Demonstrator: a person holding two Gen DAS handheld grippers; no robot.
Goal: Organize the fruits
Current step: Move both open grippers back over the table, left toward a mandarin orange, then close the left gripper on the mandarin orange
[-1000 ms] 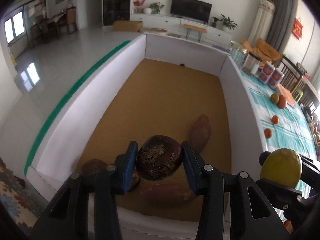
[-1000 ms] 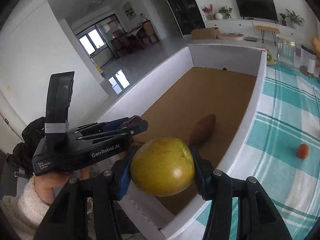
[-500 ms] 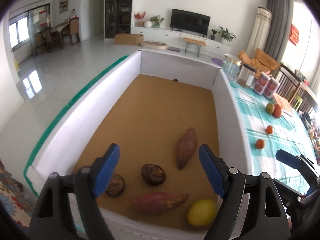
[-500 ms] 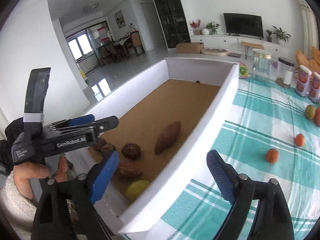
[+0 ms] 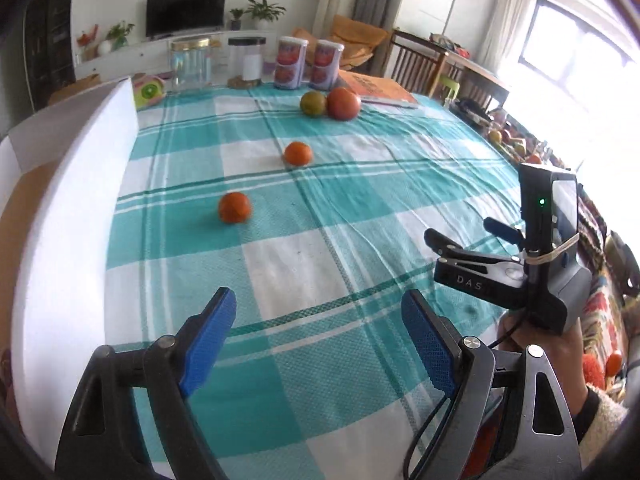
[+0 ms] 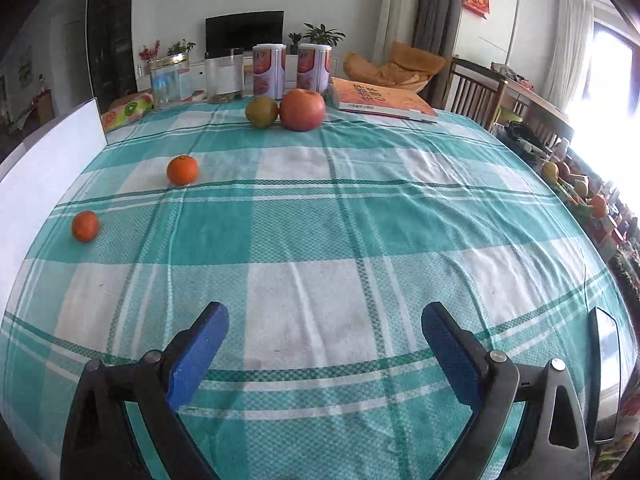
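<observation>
1. Over the teal-and-white checked cloth of the desk (image 6: 320, 216), the right tongs (image 6: 324, 344) hang wide apart, holding nothing
2. Left tongs (image 5: 320, 328) likewise gape wide and empty
3. Two small orange tangerines sit apart at ten o'clock, the nearer (image 6: 85, 226) and the farther (image 6: 182, 169)
4. Round green fruit (image 6: 261, 112) touches a big red apple (image 6: 302, 109) at twelve
5. White foam box wall (image 5: 72, 216) stands at nine

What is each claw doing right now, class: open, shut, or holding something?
Left claw: open, holding nothing.
Right claw: open, holding nothing.
</observation>
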